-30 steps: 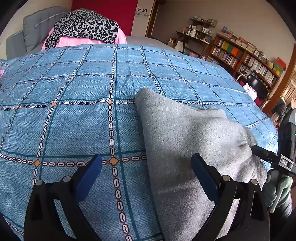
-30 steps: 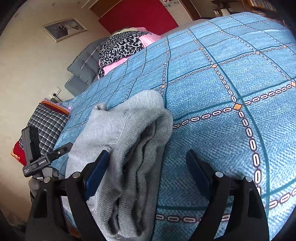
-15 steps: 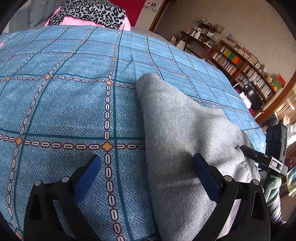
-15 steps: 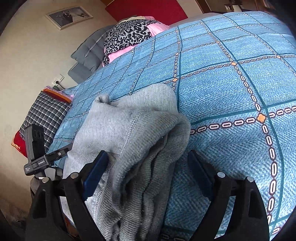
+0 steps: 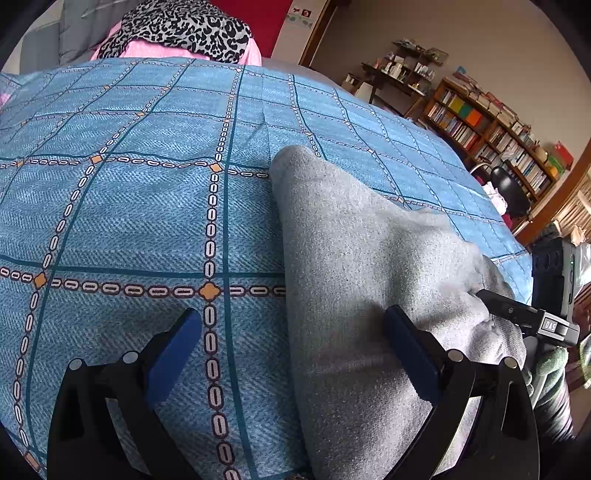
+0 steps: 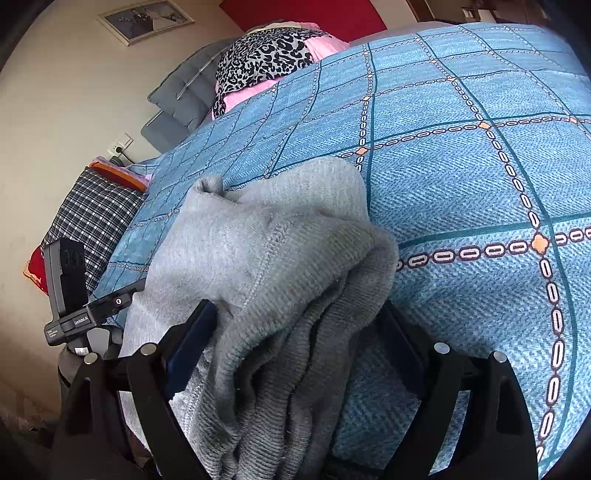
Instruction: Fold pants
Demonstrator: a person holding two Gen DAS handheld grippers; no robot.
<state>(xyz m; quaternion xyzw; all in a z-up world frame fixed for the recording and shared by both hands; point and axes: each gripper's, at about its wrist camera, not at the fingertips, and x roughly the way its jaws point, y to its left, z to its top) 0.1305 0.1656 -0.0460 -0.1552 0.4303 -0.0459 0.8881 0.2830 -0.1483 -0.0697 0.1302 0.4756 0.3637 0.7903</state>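
Grey pants (image 5: 362,266) lie bunched and partly folded on the blue checked bedspread (image 5: 140,221), near its front edge. My left gripper (image 5: 291,354) is open, straddling the pants' left edge, its right finger over the grey cloth. In the right wrist view the pants (image 6: 266,251) show as a thick layered pile with ribbed edges. My right gripper (image 6: 299,336) is open, its jaws on either side of the pile's near end. The other gripper shows at the far side of the pants in each view (image 5: 532,321) (image 6: 74,295).
A leopard-print and pink pile (image 5: 184,29) and grey pillows (image 6: 184,92) lie at the head of the bed. Bookshelves (image 5: 491,129) and a black chair (image 5: 509,192) stand to the right. A checked cushion (image 6: 88,214) lies left of the bed.
Both grippers have moved forward a little over the pants. The right gripper's jaws now surround more of the layered pile. Both stay open.
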